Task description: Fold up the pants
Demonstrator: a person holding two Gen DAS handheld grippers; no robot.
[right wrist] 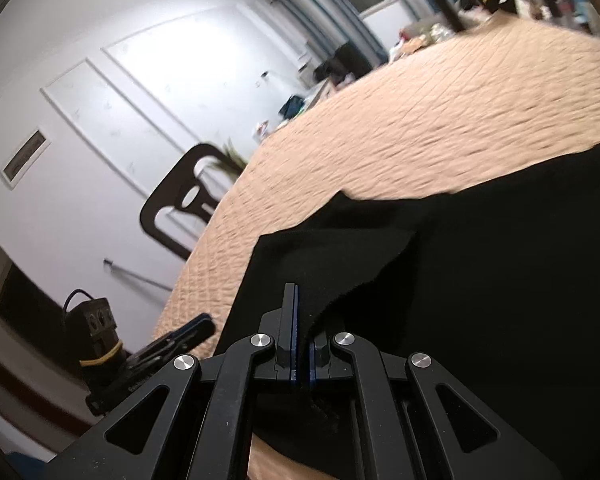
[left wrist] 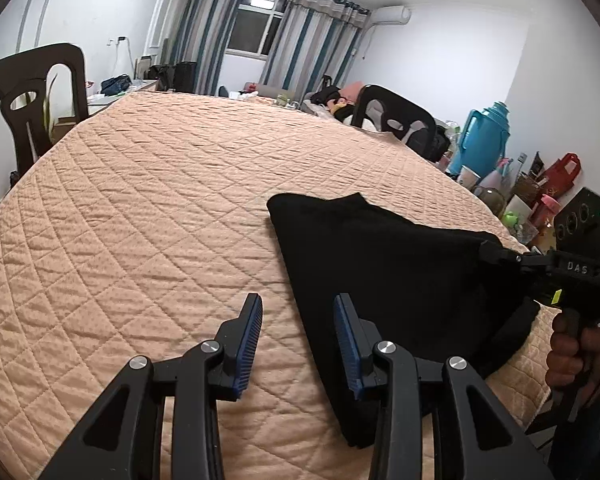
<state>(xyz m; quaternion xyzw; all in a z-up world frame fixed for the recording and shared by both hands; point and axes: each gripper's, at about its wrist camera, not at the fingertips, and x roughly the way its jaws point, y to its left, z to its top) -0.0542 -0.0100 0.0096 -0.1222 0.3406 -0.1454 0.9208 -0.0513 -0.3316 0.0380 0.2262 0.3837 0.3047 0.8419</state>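
Observation:
Black pants point(left wrist: 380, 272) lie on the right part of a peach quilted surface point(left wrist: 160, 200). At their right corner my right gripper point(left wrist: 494, 250) is shut on the cloth and holds that corner lifted, with a hand point(left wrist: 572, 348) on its handle. In the right wrist view the black pants point(right wrist: 480, 260) drape over one finger of the right gripper point(right wrist: 302, 320), pinched between the blue pads. My left gripper point(left wrist: 298, 300) stands open at the pants' left edge, one finger over the quilt and the other over the cloth, gripping nothing. The left gripper point(right wrist: 192, 330) also shows low on the left.
Dark chairs stand at the left point(left wrist: 32, 112) and far right point(left wrist: 396, 116) of the quilted surface. A blue thermos point(left wrist: 484, 136), cups and bags crowd the right side. Curtains point(left wrist: 208, 28) and a window are at the back. Another chair point(right wrist: 184, 204) stands by the white wall.

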